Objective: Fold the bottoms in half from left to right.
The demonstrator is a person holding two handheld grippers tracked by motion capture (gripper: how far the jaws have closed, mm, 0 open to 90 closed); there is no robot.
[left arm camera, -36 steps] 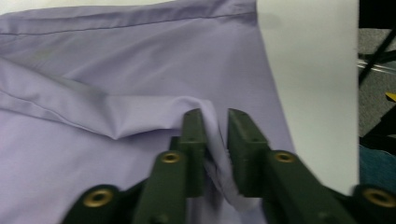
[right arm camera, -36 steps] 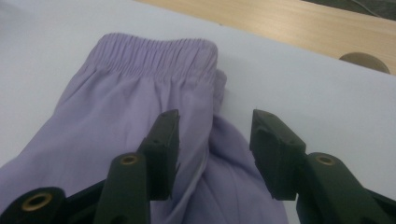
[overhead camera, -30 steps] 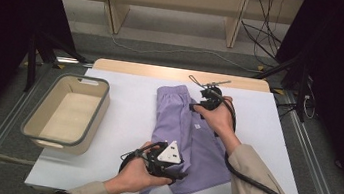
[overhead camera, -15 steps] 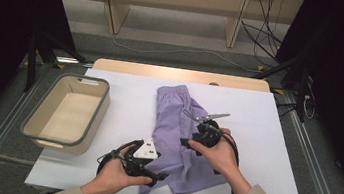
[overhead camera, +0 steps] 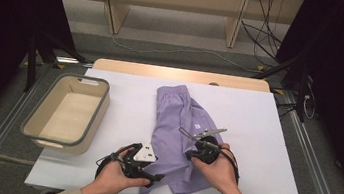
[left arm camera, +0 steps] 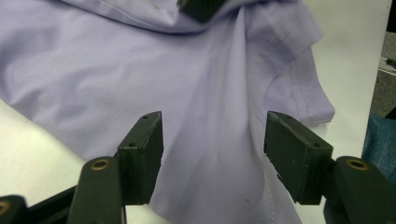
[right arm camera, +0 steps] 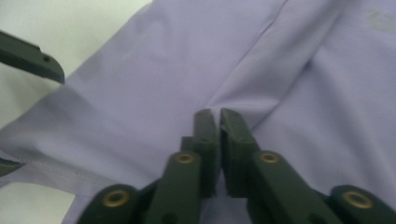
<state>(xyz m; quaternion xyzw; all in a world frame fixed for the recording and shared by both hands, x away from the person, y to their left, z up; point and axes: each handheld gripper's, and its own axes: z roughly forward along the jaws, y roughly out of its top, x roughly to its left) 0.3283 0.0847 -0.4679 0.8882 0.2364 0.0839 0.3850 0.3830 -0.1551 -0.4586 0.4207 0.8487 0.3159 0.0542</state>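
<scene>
Purple shorts (overhead camera: 176, 123) lie lengthwise on the white table (overhead camera: 125, 91), waistband at the far end. My left gripper (overhead camera: 158, 180) sits at the near hem. Its jaws stand open over the cloth (left arm camera: 187, 84) and have just been closing a little, pressing on nothing (left arm camera: 215, 140). My right gripper (overhead camera: 189, 156) rests on the lower right leg, shut on a raised crease of the shorts (right arm camera: 280, 70) at its tips (right arm camera: 215, 114). Wrinkles run toward the right gripper (left arm camera: 201, 7) in the left gripper view. A jaw of the left gripper (right arm camera: 32, 58) shows in the right gripper view.
A beige basket with a grey rim (overhead camera: 103, 103) stands at the table's left. Bare white table lies right of the shorts (overhead camera: 266, 134). Wooden shelving (overhead camera: 172, 6) and cables (overhead camera: 262, 43) are beyond the far edge.
My right hand has come from the far end of the shorts down to the near leg, and its jaws have shut. My left hand shifted a little leftward and nearer.
</scene>
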